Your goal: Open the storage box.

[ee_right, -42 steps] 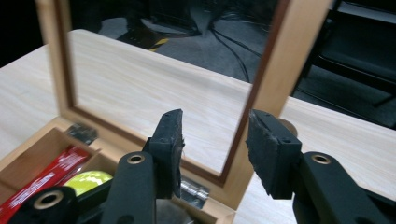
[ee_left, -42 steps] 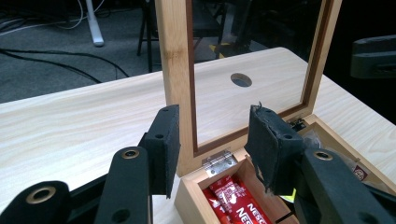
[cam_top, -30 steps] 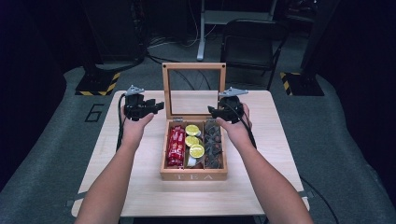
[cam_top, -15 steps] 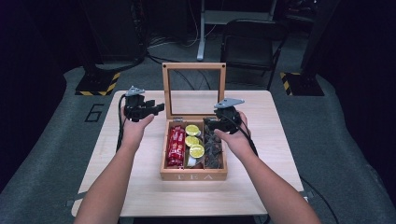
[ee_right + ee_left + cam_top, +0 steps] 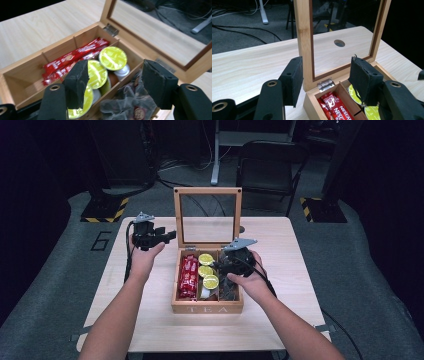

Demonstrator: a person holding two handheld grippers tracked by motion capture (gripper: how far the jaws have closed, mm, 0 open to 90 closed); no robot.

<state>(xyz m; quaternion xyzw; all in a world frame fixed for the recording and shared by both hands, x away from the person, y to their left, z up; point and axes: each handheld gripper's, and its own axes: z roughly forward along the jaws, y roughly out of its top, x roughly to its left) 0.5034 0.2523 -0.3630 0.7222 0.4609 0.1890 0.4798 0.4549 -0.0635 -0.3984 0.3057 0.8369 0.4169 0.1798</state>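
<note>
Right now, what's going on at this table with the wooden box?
A person is working over an open wooden tea box with a claw in each hand. The right claw is open and poised over the compartment of dark clear-wrapped packets, beside the yellow-lidded capsules and red stick sachets. The left claw, also open, sits by the hinge with the upright glass lid between its jaws. Nothing is gripped.

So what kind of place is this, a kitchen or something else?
Probably not a kitchen: it looks like a lab or studio set up for recording. A lone light wooden table stands on grey carpet among floor cables, hazard-striped stand bases and an office chair. The tea box looks like a prop.
</note>
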